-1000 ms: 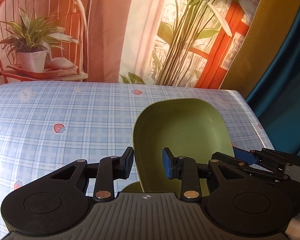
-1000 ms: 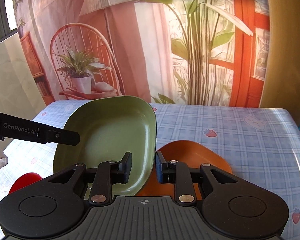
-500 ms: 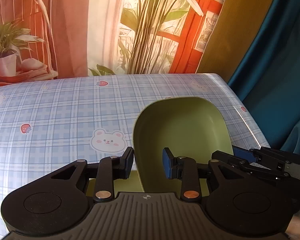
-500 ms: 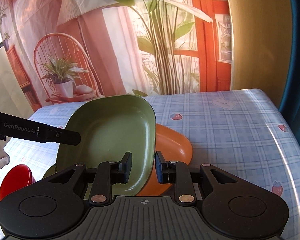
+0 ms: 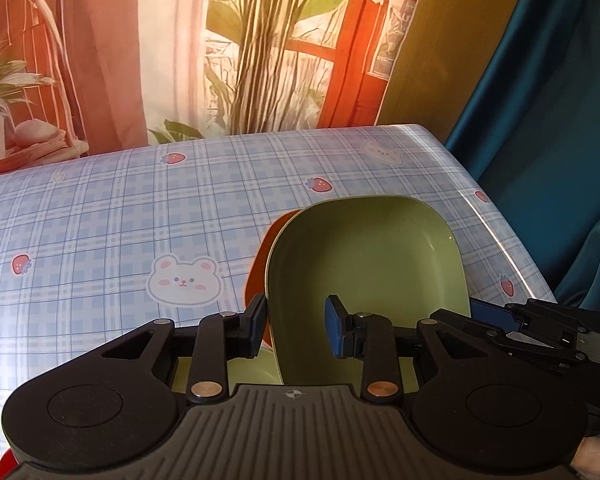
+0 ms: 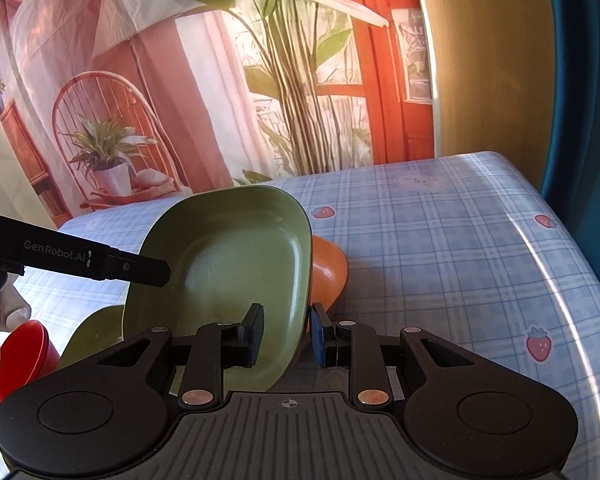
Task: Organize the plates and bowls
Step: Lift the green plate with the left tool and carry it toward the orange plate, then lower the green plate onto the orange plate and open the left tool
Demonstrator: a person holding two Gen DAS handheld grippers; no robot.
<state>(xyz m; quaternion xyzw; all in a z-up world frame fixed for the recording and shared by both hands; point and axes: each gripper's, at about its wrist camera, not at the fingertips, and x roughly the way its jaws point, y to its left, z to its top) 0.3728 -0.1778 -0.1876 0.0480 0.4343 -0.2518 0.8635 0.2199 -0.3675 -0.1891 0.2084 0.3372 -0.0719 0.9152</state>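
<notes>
Green plate point(image 6: 236, 264) hangs tilted above the checked tablecloth point(image 6: 440, 248), its rims straddled by both tools: left gripper point(image 5: 296, 326) and right gripper point(image 6: 286, 334), jaws parted around the edge, whether clamped I cannot tell. Behind the plate sits an orange plate point(image 6: 329, 270); left of it, a red bowl point(image 6: 22, 354).

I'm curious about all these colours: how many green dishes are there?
2. One green plate held tilted by both grippers' jaws; another green dish partly hidden below it, beside the red cup. More may be hidden.
</notes>
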